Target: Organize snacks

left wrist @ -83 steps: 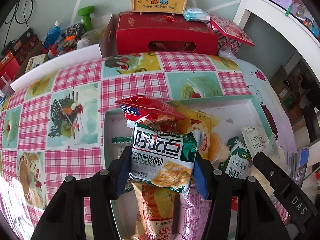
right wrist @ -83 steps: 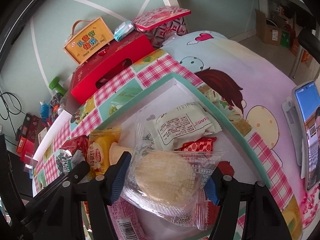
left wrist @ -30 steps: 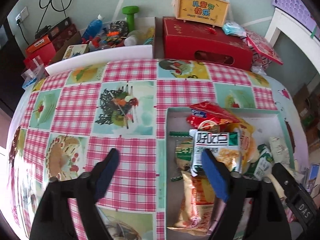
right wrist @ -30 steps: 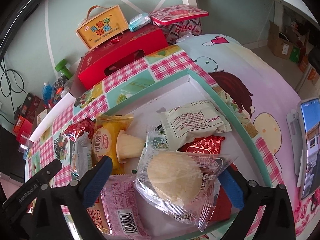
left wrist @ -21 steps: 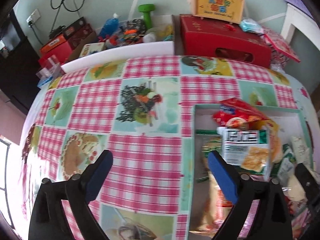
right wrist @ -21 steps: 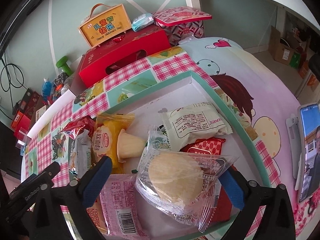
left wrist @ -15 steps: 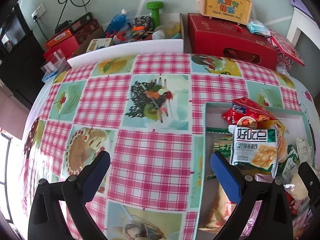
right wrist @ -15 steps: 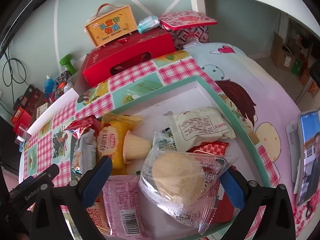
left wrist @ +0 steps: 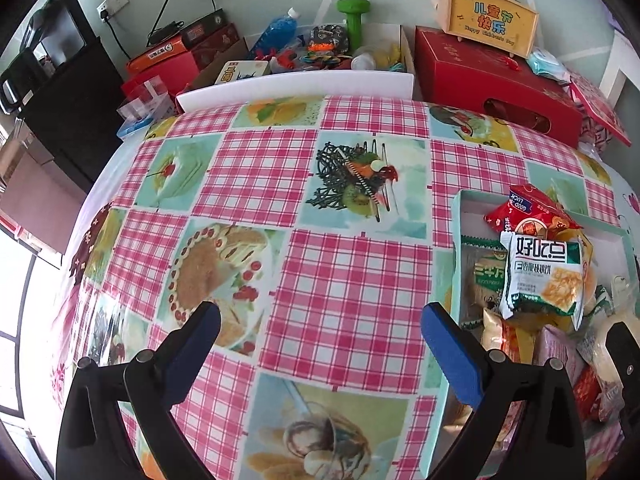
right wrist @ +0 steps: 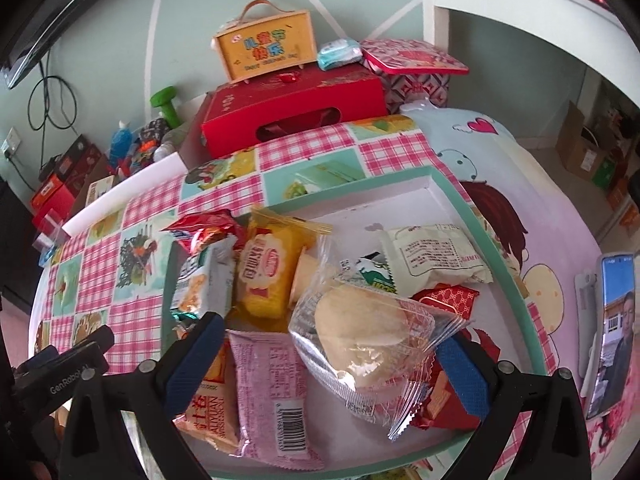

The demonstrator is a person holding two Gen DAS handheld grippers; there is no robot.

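Both grippers are mine, and both stand spread wide with nothing pinched. Left gripper hangs over bare tablecloth, its blue pads well apart and only pink check between them. Right gripper hangs over the snack tray, pads wide; the clear-wrapped round bun lies between them, its crinkly film just beside the right pad, though I cannot tell whether it touches.

Largest first: the tablecloth is glossy plastic, pink gingham broken by square pictures of desserts. At its 12 o'clock edge, seen from the left wrist, sits a long red cardboard gift box with a slot handle, and on it a small orange case with a strap. A white open bin at 11 o'clock holds a blue bottle, a green dumbbell and loose toys.

The tray is shallow, white inside with a mint-green rim, and lies at 3 o'clock of my left gripper. In it, from the right wrist: a yellow cake packet at 11 o'clock, a white-and-green cracker packet at 10, a cream pillow pack at 1, a pink barcoded wrapper at 7, a red foil sachet at 2.
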